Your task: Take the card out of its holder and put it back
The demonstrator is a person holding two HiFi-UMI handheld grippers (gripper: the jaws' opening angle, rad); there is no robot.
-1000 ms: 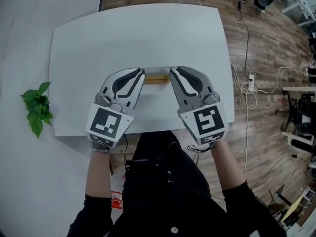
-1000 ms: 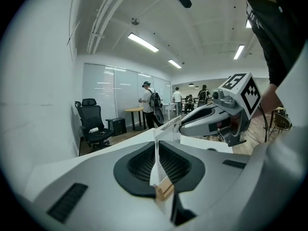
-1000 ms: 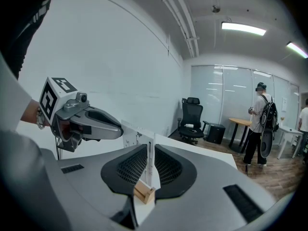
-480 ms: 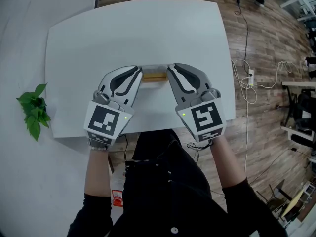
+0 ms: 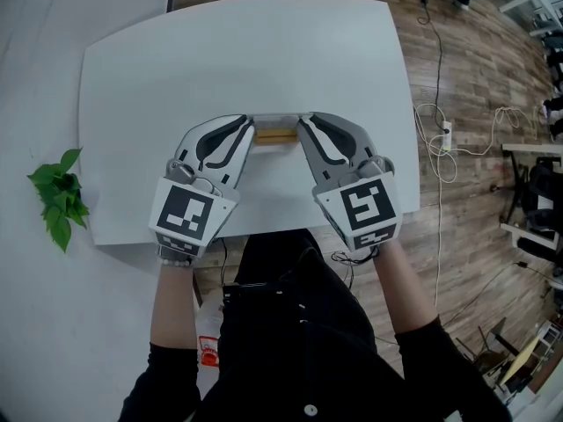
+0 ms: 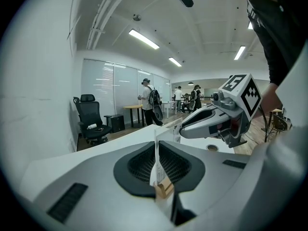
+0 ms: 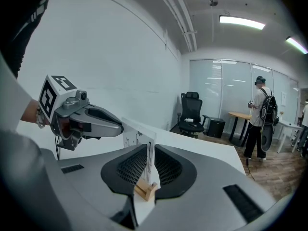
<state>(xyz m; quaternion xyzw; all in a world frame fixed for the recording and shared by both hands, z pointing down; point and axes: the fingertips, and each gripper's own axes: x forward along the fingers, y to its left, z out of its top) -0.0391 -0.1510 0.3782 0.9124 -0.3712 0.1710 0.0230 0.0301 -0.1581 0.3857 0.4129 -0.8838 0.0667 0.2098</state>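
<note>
- The left gripper (image 6: 159, 179) has its fingers (image 6: 137, 165) drawn in to a narrow slit, clamped on one end of the thin, pale, printed card (image 6: 155, 146).
- The right gripper (image 7: 147, 177) is the same: its fingers (image 7: 168, 167) are nearly together on the card's other end.
- The card stands upright in the small light-wood slotted holder (image 7: 146, 190), whose ends poke out under both sets of fingers.
- The holder sits on the white rounded tabletop (image 5: 264, 51), in the near half, between the two grippers, which angle in towards each other.
- Around it I see a green leafy sprig (image 5: 60, 193) on the pale floor to the left, white cables (image 5: 442, 143) on the wood floor to the right, and a black office chair (image 6: 90, 121) far behind.
- Compared with a second ago, both grippers keep the same hold. Only my head view has shifted slightly, and the green lights on the marker cubes half a second ago are off.
- From above, the grippers cover the card's ends, so only a strip of holder shows between them.
</note>
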